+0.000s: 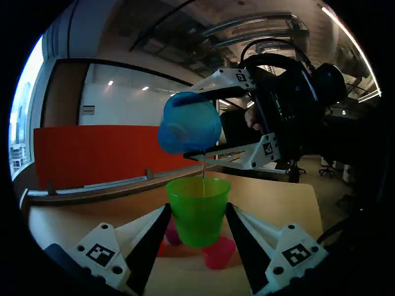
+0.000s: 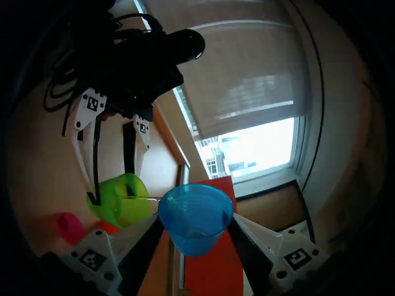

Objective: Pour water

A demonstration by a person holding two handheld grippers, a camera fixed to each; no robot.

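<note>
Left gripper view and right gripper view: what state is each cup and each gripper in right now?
Blue translucent plastic cup: tipped, a thin water stream running from its rim.
Green translucent plastic cup: upright between the fingers, catching the stream.
Small pink cup: standing on the wooden table, untouched.
Left gripper: shut on the green cup.
Right gripper: shut on the blue cup.

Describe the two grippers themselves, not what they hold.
Both the left gripper and right gripper have two white, tapering fingers lined with black pads, each finger carrying a square black-and-white marker. Behind them sits a bulky black body trailing looped black cables.
</note>
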